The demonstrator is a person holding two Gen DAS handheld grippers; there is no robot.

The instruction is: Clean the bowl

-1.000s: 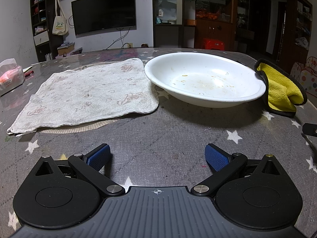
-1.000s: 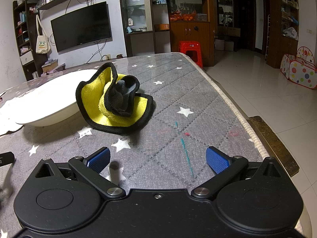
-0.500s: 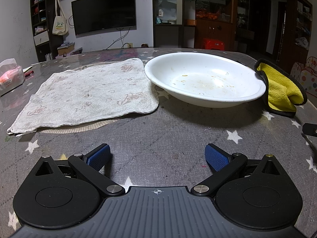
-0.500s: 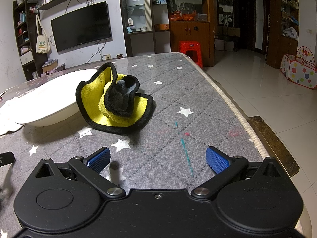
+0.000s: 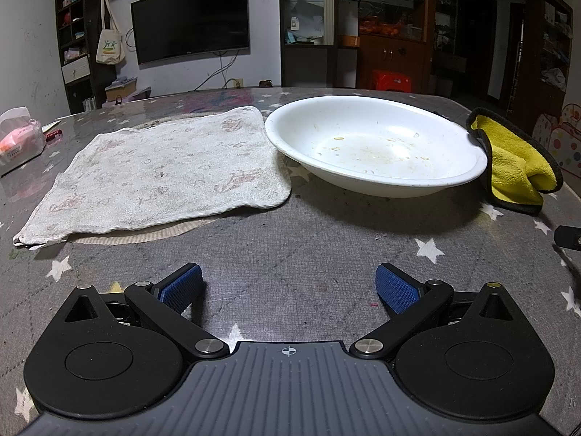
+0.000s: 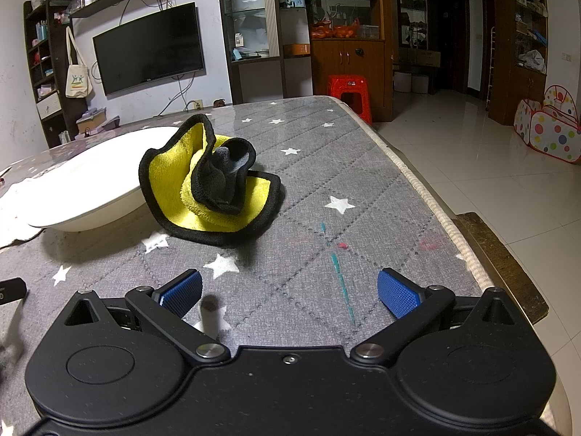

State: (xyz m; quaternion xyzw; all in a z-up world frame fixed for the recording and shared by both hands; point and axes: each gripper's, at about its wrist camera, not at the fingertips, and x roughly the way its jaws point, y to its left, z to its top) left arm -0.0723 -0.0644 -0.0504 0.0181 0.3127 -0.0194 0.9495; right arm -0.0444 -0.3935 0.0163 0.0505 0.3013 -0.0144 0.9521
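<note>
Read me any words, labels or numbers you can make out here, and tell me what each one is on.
None can be read.
Tote bag on the shelf: colourful figure logo with a line of print beneath, too small.
Tissue pack on the table's left edge: small print, blurred.
TV: mark on its bottom bezel, too tiny.
Bowl, white towel, yellow cloth: no text.

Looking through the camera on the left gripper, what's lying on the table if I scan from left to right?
Pink tissue pack → white towel → white bowl → yellow cloth.
</note>
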